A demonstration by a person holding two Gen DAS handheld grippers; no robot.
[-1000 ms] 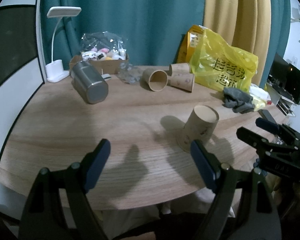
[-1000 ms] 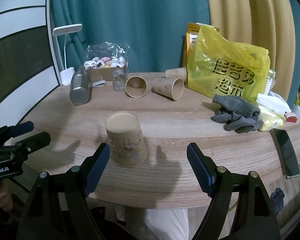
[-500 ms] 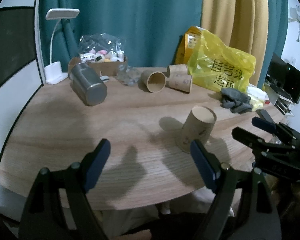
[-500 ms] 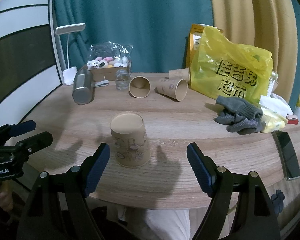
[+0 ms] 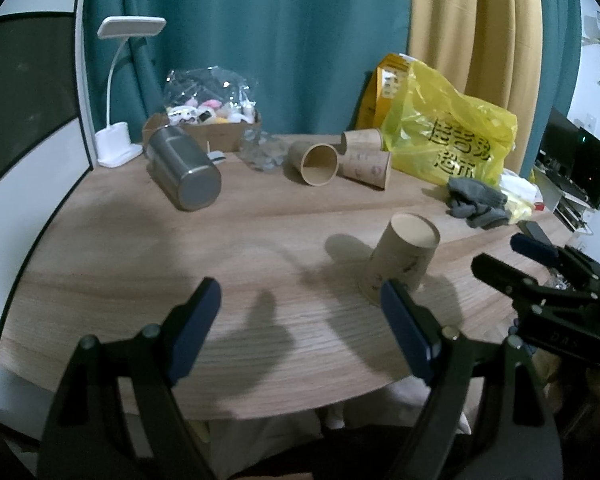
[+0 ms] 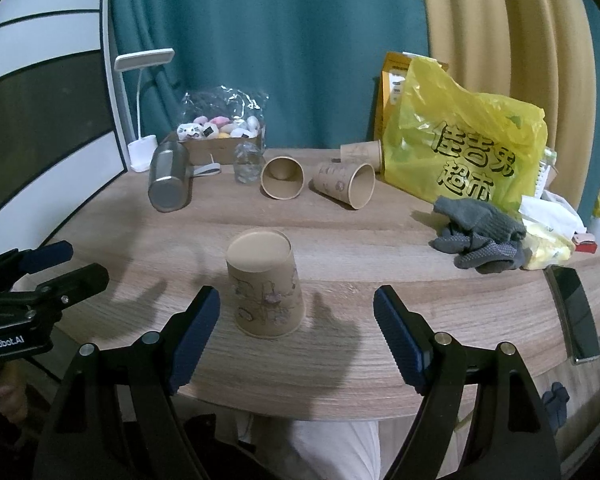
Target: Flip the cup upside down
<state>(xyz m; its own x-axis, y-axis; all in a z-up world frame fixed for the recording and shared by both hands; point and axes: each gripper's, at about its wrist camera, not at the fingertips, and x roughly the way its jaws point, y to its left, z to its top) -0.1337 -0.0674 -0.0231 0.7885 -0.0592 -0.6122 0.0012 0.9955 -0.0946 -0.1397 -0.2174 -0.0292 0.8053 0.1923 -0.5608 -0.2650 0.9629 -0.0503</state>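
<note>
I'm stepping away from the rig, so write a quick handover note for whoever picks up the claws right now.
Left claw: open, empty, at the near table edge.
Right claw: open, empty, with the paper cup ahead between its fingers, untouched.
That cup stands rim-down, base up, near the front of the table.
Done: the cup looks flipped.
Left: apparently nothing; three other cups lie on their sides at the back.

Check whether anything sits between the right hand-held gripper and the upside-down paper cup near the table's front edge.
Nothing visible does. The paper cup stands base-up just ahead of the open right hand-held gripper, with only bare table between them. The other cups lie far behind.
</note>
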